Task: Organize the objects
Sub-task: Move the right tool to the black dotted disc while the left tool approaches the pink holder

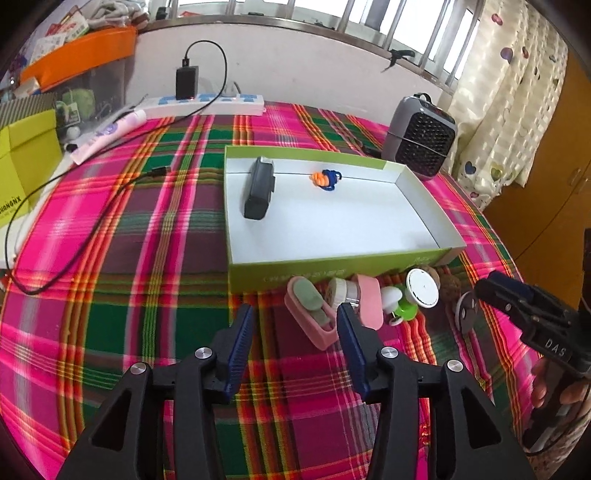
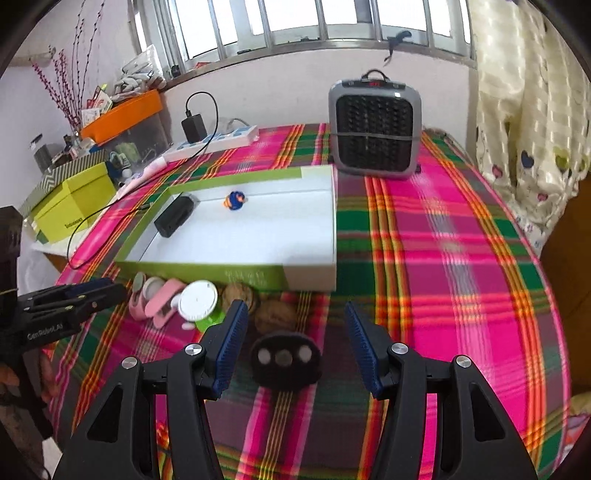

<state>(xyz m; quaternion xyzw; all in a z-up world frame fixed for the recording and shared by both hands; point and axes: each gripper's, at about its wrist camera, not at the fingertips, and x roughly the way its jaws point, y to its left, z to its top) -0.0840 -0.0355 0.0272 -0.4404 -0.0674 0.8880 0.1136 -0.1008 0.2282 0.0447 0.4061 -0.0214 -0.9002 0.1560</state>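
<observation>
Both sets of fingers hang apart, holding nothing.
Between my right fingers lies a black disc; past my left fingers sits a pink case, beside the green tray.

Bright daylight pours from the blown-out windows at the top; colours are vivid, shadows soft, edges bend fisheye-style, and the cloth smears slightly.

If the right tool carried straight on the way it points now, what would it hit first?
Most likely the black round piece with three pale dots, which lies on the cloth between the open fingers of the right tool and just ahead. The walnuts sit beyond it. Depth is hard to judge through the fisheye.
</observation>
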